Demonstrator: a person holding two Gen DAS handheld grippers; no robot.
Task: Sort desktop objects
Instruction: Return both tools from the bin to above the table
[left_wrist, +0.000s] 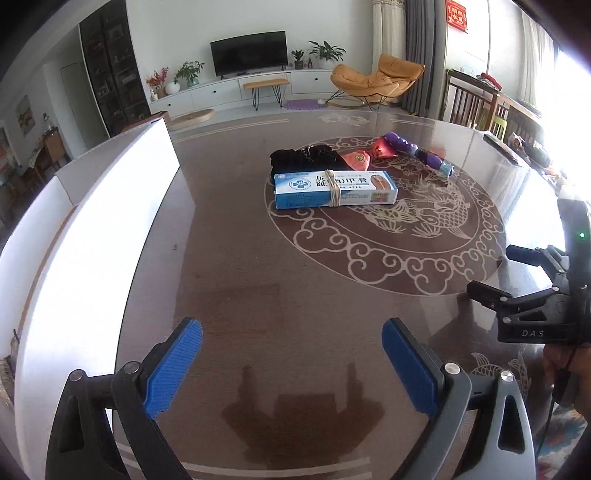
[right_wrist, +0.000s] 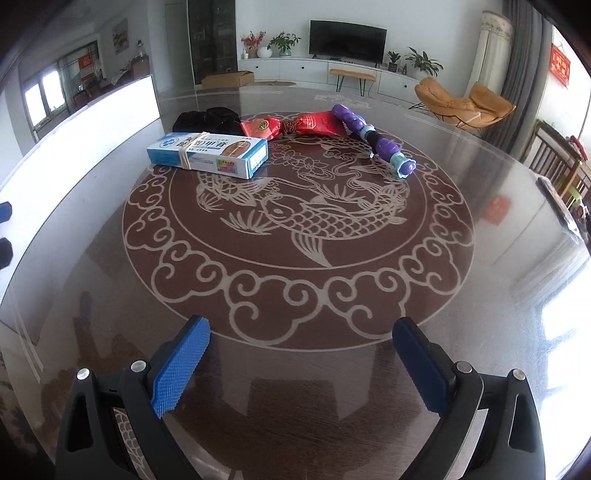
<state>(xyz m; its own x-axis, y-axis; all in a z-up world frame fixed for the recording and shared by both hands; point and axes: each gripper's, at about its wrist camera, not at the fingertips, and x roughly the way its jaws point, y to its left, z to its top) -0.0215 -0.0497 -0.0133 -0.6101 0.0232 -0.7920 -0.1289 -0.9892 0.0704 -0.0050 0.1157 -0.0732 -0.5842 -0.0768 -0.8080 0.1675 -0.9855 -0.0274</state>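
Observation:
A blue-and-white carton bound with a rubber band (left_wrist: 334, 189) (right_wrist: 208, 154) lies on the round brown table. Behind it sit a black cloth bundle (left_wrist: 304, 157) (right_wrist: 207, 120), a red pouch (left_wrist: 369, 157) (right_wrist: 291, 125) and a purple toy stick with teal ends (left_wrist: 419, 151) (right_wrist: 373, 138). My left gripper (left_wrist: 291, 365) is open and empty over the near table. My right gripper (right_wrist: 301, 363) is open and empty too; it also shows at the right edge of the left wrist view (left_wrist: 487, 275).
A tall white box wall (left_wrist: 103, 229) (right_wrist: 74, 125) stands along the table's left side. The table (right_wrist: 295, 229) has a fish and cloud pattern under glossy glass. Chairs and a dark object (right_wrist: 561, 206) are at the right rim.

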